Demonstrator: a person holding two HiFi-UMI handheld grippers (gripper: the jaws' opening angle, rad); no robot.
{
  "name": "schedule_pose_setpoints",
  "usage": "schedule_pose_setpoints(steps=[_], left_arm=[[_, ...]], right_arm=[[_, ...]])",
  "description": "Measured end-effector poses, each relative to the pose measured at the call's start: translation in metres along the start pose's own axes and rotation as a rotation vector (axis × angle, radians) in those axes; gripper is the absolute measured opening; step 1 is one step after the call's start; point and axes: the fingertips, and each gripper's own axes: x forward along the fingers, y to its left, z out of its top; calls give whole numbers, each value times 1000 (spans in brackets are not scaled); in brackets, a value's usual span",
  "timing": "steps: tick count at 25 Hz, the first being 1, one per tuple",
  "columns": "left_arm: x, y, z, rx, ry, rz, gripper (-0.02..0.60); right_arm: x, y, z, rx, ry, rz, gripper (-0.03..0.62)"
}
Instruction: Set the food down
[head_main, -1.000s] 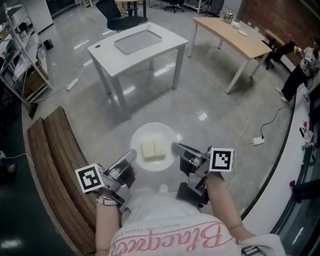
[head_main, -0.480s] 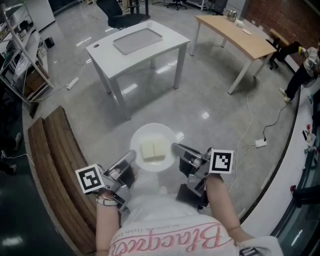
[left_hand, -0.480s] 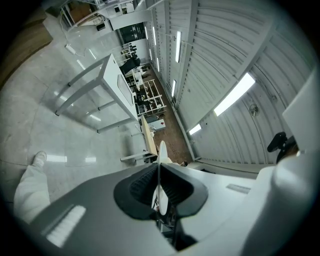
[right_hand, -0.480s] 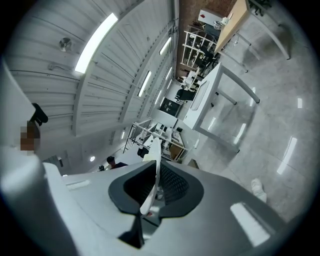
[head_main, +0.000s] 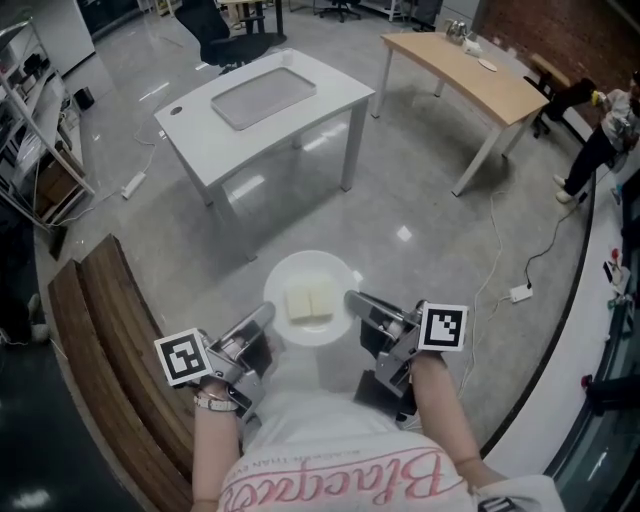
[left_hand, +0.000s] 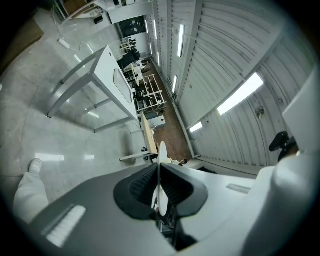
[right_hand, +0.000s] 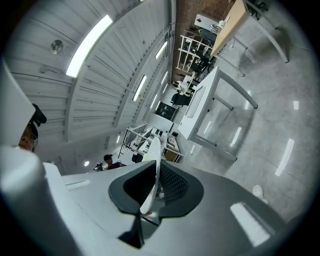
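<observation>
In the head view a white round plate (head_main: 318, 275) hangs in the air above the grey floor, carrying a pale square slab of food (head_main: 309, 303) cut in two halves. My left gripper (head_main: 266, 316) is shut on the plate's left rim. My right gripper (head_main: 353, 300) is shut on its right rim. In the left gripper view the plate (left_hand: 161, 155) shows edge-on as a thin white line between the dark pads. The right gripper view gives the same edge-on plate (right_hand: 152, 160) pinched between its pads.
A white table (head_main: 190, 125) with a grey tray (head_main: 262, 90) on it stands ahead. A wooden desk (head_main: 470, 70) lies at the back right. A brown slatted bench (head_main: 110, 350) runs along the left. Cables and a power strip (head_main: 519, 294) lie on the floor at right.
The white table has shifted left and slightly down in the head view. Plate and both grippers keep the same hold and place.
</observation>
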Motion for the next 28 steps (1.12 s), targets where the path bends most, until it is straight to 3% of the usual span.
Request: schedule_pose_setpoints(steps=[17,28], left_arm=[[54,37,151,-23,-3,-20,17],[78,53,194,-68,-22,-33,15]], right_arm=[[123,-28,101,-39,-11,-36,27],[158,-47,135,-17,12,-61,29]])
